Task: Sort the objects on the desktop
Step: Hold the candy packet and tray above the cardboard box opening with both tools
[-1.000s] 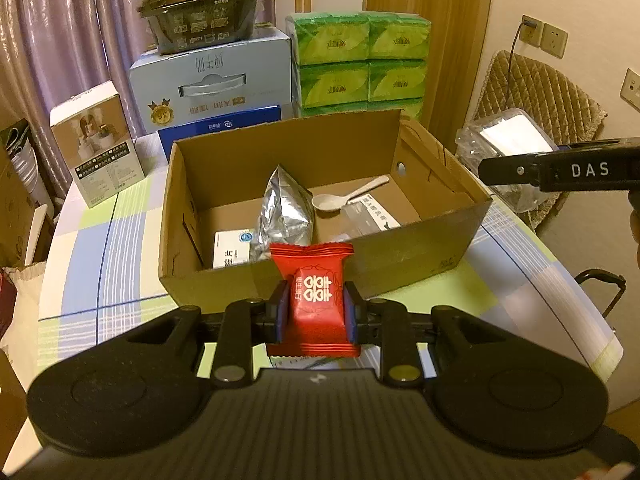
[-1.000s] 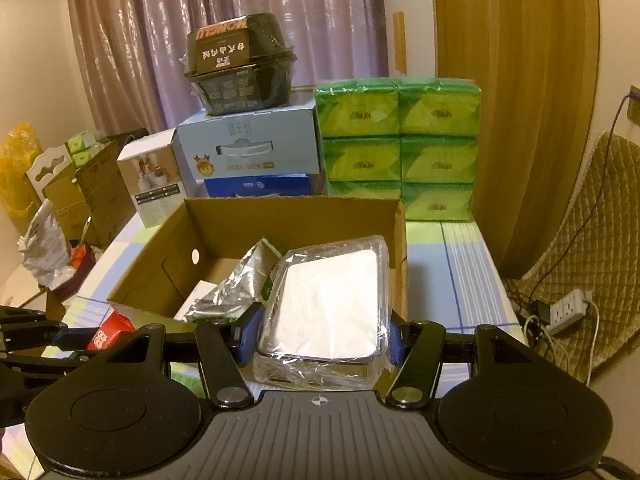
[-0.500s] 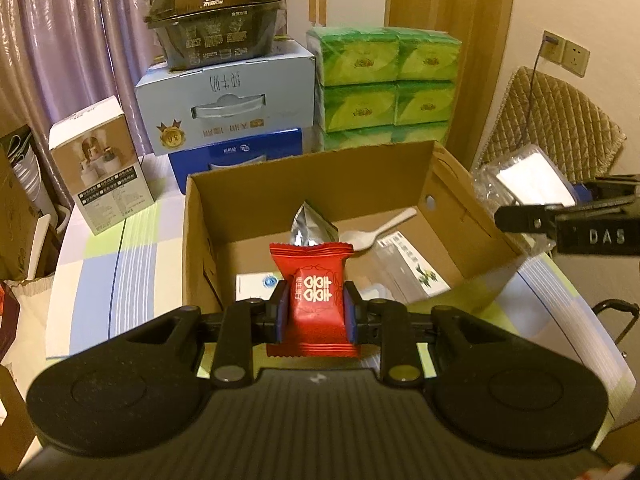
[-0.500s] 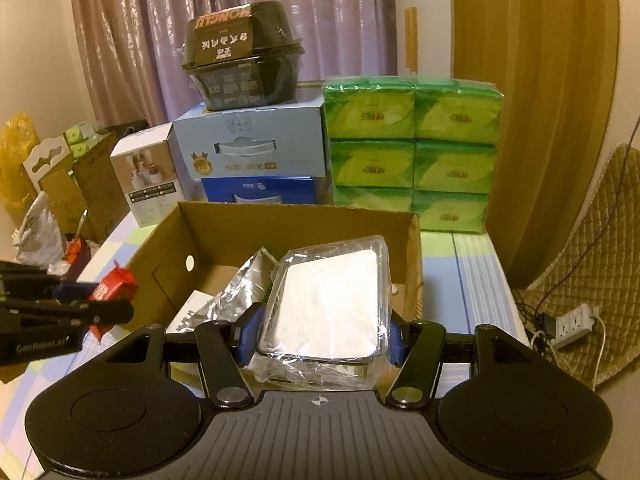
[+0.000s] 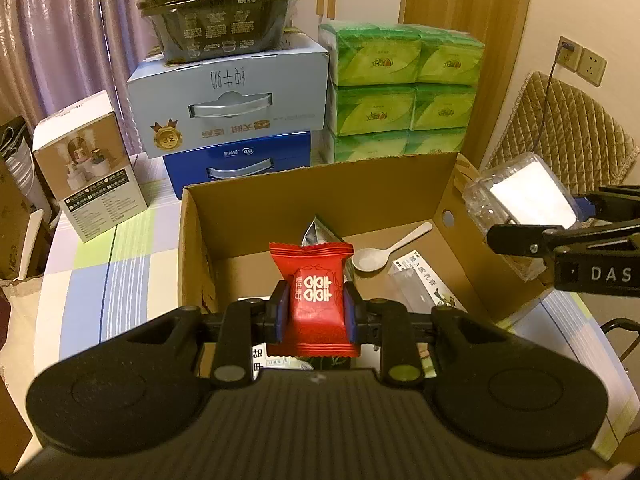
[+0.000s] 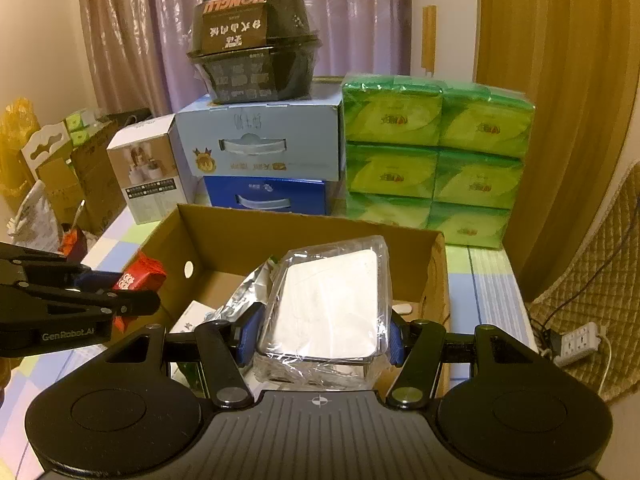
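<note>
One red foil candy packet (image 5: 315,296) with a white double-happiness mark sits pinched between the closed blue pads of the left gripper (image 5: 315,312), held above the near end of the open brown cardboard box (image 5: 256,200). The right gripper (image 6: 320,336) clamps one clear plastic-wrapped white rectangular pack (image 6: 332,304) over the box's right wall. Only the left wrist view shows the one white plastic spoon (image 5: 384,250) and a small white carton (image 5: 420,284) on the box floor; both show one crumpled silver foil pouch (image 6: 244,304). The grippers hide other box contents. Behind stand six green tissue packs (image 6: 436,160), partly cut off.
</note>
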A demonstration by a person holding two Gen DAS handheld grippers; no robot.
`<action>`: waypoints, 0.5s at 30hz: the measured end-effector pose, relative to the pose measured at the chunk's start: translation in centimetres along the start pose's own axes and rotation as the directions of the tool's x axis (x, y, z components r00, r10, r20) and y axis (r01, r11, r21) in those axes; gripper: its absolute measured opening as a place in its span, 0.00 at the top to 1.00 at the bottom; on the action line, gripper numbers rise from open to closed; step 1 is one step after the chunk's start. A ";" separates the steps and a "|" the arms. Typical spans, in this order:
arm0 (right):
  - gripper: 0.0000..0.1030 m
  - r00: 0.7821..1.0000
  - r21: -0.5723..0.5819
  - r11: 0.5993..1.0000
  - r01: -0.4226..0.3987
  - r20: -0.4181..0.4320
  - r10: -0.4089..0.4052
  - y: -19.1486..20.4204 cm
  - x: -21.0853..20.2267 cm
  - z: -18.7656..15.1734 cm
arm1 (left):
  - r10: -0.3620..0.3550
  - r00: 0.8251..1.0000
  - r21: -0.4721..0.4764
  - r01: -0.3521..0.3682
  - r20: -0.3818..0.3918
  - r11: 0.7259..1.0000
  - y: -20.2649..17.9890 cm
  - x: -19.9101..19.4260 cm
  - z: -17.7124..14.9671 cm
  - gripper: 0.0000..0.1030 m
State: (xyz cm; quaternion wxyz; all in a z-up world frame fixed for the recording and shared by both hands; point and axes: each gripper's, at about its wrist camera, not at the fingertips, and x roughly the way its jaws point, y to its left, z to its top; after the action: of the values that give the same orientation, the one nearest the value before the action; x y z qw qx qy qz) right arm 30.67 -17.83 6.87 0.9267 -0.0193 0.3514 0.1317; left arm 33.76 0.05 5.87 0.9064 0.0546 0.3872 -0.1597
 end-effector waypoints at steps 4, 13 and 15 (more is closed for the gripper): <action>0.45 1.000 -0.003 1.000 0.002 -0.008 -0.002 0.1 0.8 0.0 | -0.004 1.000 0.001 0.004 -0.003 1.000 0.2 0.8 0.2 0.78; 0.45 0.999 -0.004 1.000 0.007 -0.031 -0.007 -0.3 2.7 -0.2 | -0.012 1.000 -0.004 0.011 -0.018 1.000 0.7 2.6 0.4 0.78; 0.45 0.999 -0.002 1.000 0.007 -0.034 -0.007 -0.4 3.0 -0.2 | -0.015 1.000 -0.005 0.015 -0.021 1.000 0.7 3.0 0.4 0.78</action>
State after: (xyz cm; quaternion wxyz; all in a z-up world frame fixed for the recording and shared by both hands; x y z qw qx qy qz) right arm 32.79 -17.55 4.69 0.9210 -0.0237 0.3669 0.1286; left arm 36.23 -0.12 3.98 0.9012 0.0511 0.3975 -0.1650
